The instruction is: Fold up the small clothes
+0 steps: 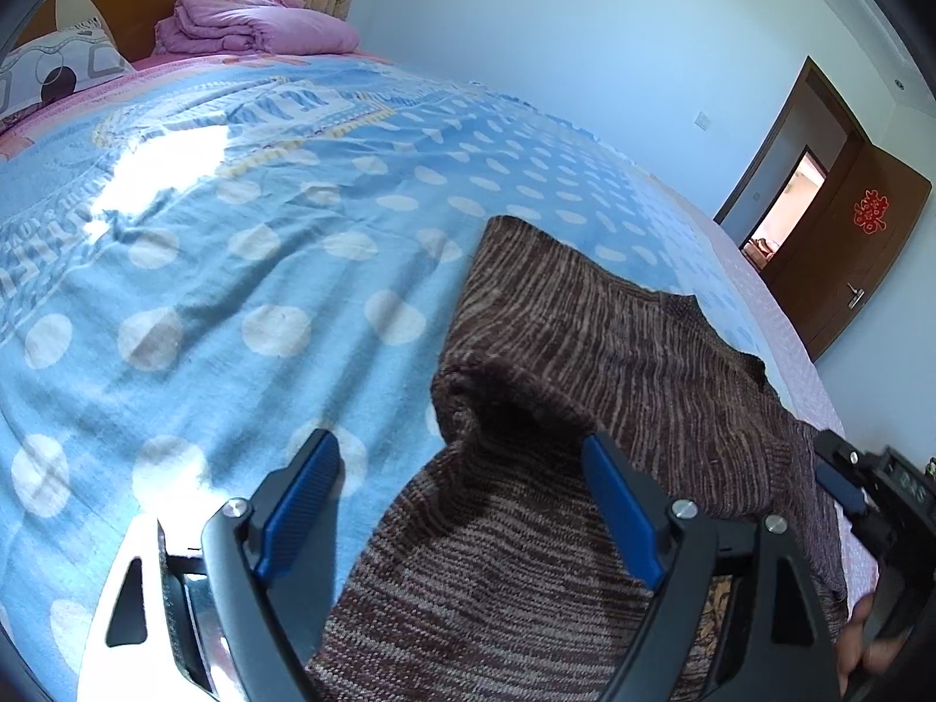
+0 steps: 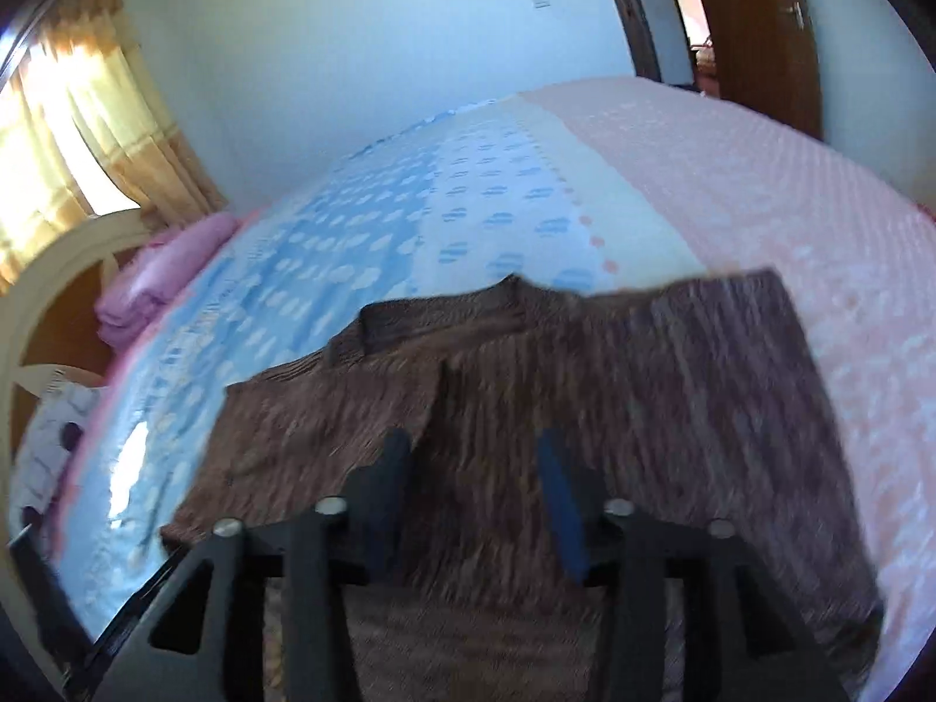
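A brown striped knit sweater [image 1: 585,322] lies spread on the blue dotted blanket [image 1: 234,263], with one part folded over itself near its left edge. My left gripper [image 1: 459,441] hovers open and wide above that edge, one blue-padded finger over the blanket and the other over the knit. In the blurred right wrist view the sweater [image 2: 585,380] fills the foreground, collar at the far side. My right gripper [image 2: 472,439] is open above it with nothing pinched between the pads. The right gripper [image 1: 842,479] also shows at the sweater's right side in the left wrist view.
A folded pink quilt [image 1: 257,23] and a patterned pillow [image 1: 52,70] sit at the headboard. A brown door [image 1: 866,245] stands open past the bed's far corner. Curtains [image 2: 76,134] hang by the window. The bed cover turns pink [image 2: 760,175] on the right.
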